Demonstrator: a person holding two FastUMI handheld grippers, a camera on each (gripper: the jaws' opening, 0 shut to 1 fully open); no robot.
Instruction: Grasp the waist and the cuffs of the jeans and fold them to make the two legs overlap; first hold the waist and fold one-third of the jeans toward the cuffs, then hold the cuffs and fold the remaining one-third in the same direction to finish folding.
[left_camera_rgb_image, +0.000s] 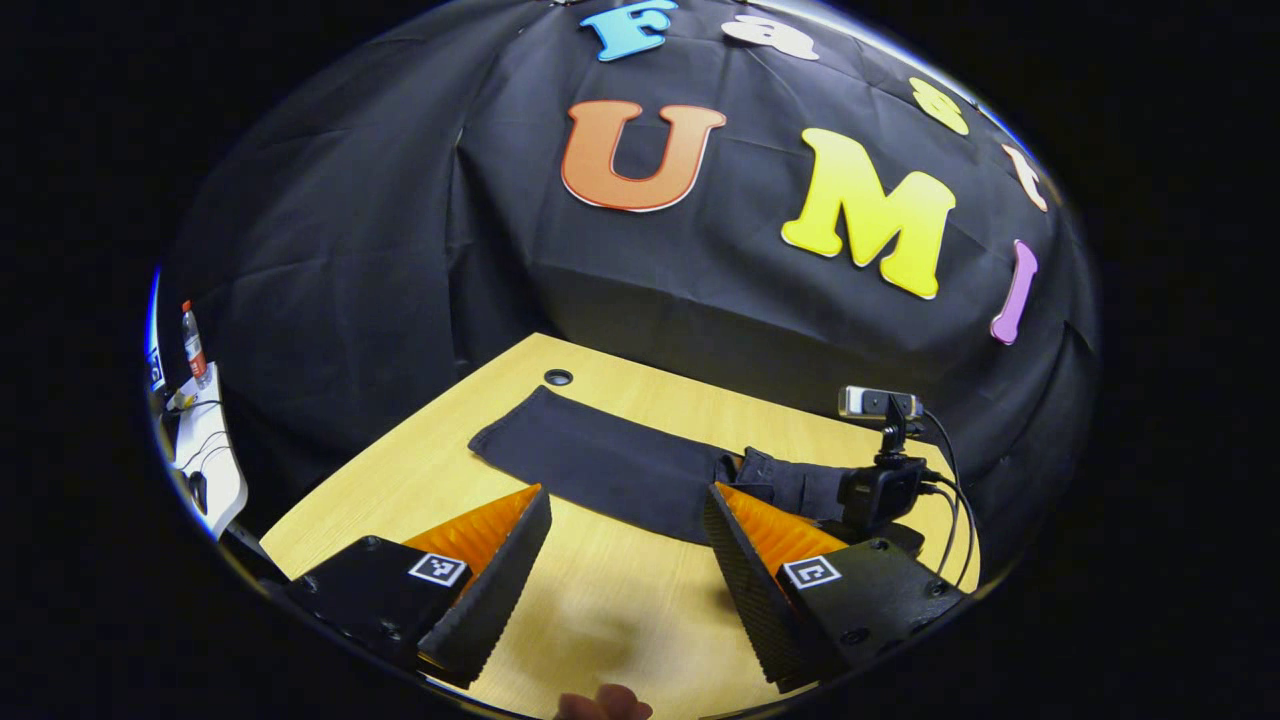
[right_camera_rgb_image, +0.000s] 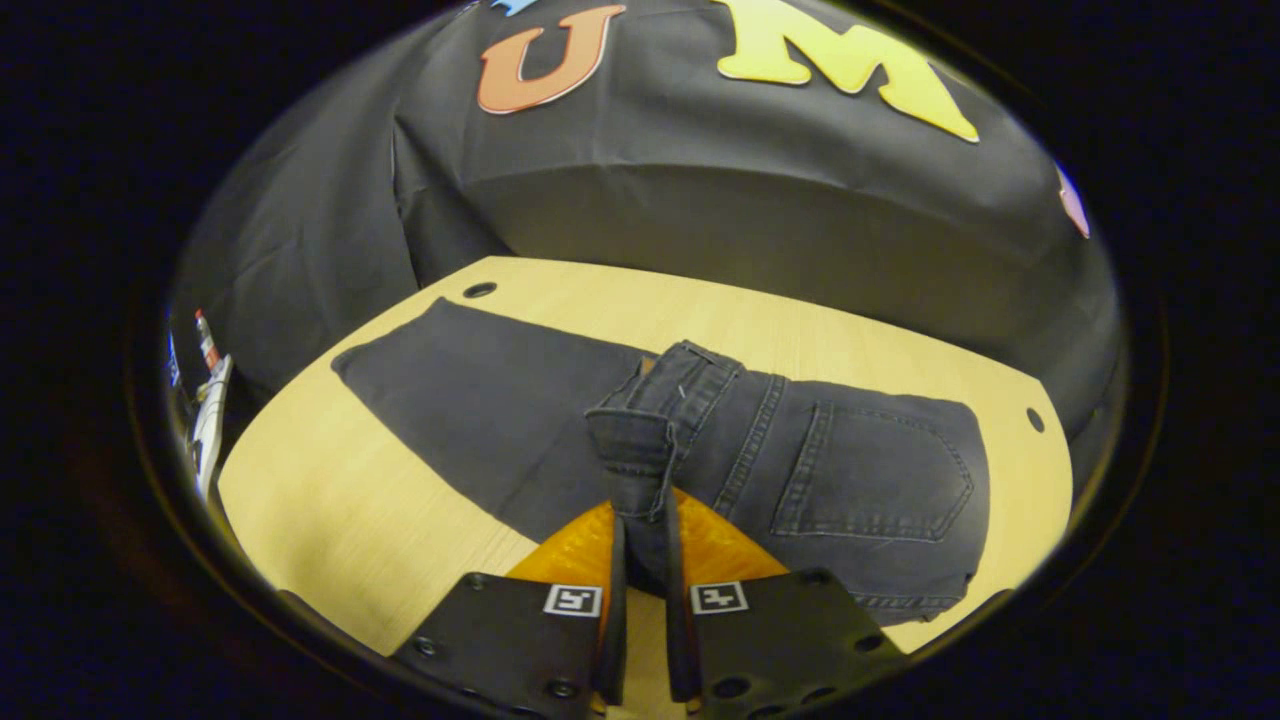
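Observation:
Dark grey jeans lie flat across the wooden table, legs overlapped. The cuffs point left and the seat with a back pocket lies right. My right gripper is shut on the near edge of the waist, which is lifted and bunched above the fabric. In the left gripper view the jeans stretch across the table, and my left gripper is open over the bare table just short of the leg section, holding nothing. The right gripper's camera unit sits at the waist end.
The table has a round cable hole beyond the cuffs and another past the seat. A white stand with a bottle is off the table's left side. A fingertip shows at the bottom edge.

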